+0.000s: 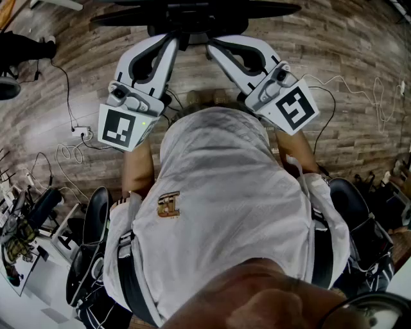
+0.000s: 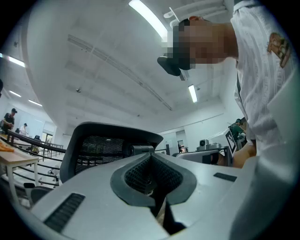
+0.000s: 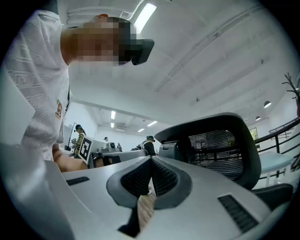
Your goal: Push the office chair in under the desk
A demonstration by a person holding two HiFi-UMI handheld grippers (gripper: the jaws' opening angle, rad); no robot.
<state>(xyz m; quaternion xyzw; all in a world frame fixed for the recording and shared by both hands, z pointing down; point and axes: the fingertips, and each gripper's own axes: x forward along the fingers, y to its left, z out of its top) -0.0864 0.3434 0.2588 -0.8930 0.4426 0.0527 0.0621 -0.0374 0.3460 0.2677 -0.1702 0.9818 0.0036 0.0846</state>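
Note:
The black office chair (image 1: pixel 192 16) stands just ahead of me at the top of the head view; only the top edge of its backrest shows there. My left gripper (image 1: pixel 174 40) and right gripper (image 1: pixel 212 46) are held side by side, tips close to that edge; whether they touch it I cannot tell. The left gripper view shows the mesh backrest (image 2: pixel 103 147) rising beyond the left gripper's (image 2: pixel 151 161) shut jaws, with nothing between them. In the right gripper view the backrest (image 3: pixel 220 150) stands to the right behind the right gripper (image 3: pixel 151 165), likewise shut and empty. No desk shows ahead.
Wood-plank floor (image 1: pixel 347 58) lies around the chair, with cables (image 1: pixel 74 132) and a power strip at the left and a white cable (image 1: pixel 359 96) at the right. Other chairs (image 1: pixel 90 250) and cluttered gear stand behind me on both sides. People and desks (image 3: pixel 108 152) show far off.

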